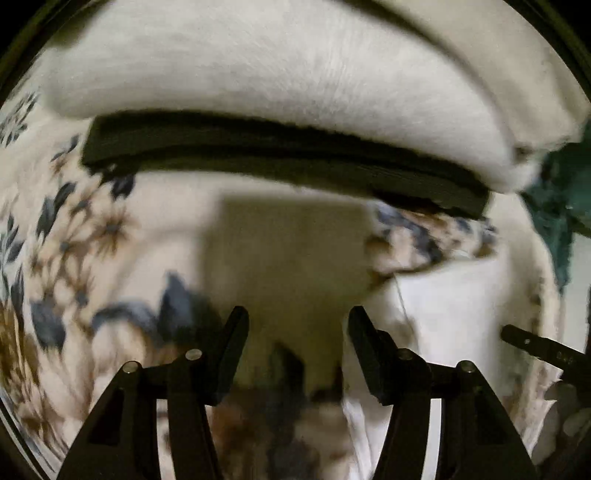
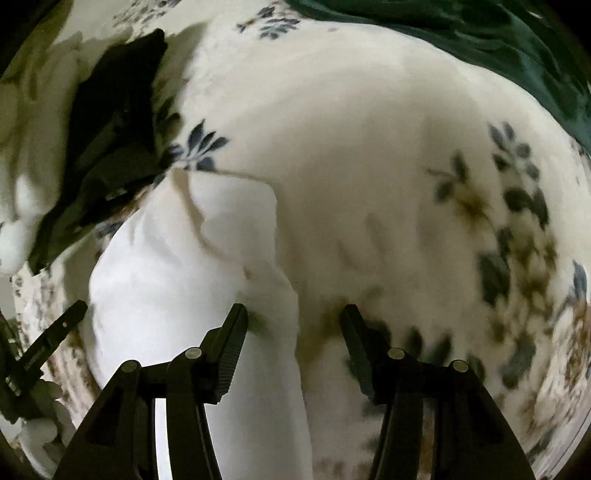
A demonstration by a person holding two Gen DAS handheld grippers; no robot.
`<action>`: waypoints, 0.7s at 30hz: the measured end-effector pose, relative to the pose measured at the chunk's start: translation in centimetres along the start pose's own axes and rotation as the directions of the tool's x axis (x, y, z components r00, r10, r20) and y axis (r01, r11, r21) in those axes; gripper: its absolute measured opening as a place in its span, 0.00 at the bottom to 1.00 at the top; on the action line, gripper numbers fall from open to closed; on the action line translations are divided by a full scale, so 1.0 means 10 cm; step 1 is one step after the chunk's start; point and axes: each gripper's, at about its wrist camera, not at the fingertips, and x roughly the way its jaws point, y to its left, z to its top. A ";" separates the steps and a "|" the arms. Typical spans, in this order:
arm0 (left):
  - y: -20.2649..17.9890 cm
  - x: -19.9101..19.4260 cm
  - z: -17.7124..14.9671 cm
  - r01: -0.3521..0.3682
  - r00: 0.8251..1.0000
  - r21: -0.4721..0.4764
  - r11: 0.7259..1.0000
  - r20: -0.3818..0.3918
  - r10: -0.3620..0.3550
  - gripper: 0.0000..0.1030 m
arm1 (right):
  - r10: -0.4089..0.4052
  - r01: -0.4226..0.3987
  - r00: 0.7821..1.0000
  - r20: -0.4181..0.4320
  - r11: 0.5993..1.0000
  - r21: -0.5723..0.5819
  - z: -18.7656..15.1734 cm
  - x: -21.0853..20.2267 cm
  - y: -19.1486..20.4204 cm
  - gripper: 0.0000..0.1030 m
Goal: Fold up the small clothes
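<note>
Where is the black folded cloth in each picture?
Left wrist view: the black cloth lies as a long dark band across the upper middle, under a thick white folded cloth.
Right wrist view: the black cloth sits at the upper left, beside a white garment.
Shared landmark: the flowered bedsheet under everything, and a dark green cloth at the right edge or top right.

Left gripper (image 1: 297,321) parted above floral bedspread (image 1: 62,236); black garment (image 1: 280,162) under cream pillow (image 1: 258,70).
</note>
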 end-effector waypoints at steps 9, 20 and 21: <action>0.17 -1.07 -1.32 0.259 0.963 -0.070 0.963 -0.062 -0.264 0.56 | 0.253 -0.244 0.950 -0.182 0.967 0.068 -1.83 -0.79 -0.48 0.54; 0.39 -1.31 -3.56 0.154 0.933 -0.254 0.955 -0.281 -0.225 0.56 | 0.296 -0.225 0.867 -0.401 0.950 0.215 -4.71 -0.56 -1.19 0.54; 0.39 -1.24 -3.69 0.141 0.929 -0.256 0.956 -0.298 -0.217 0.56 | 0.281 -0.213 0.868 -0.410 0.956 0.203 -4.86 -0.51 -1.24 0.54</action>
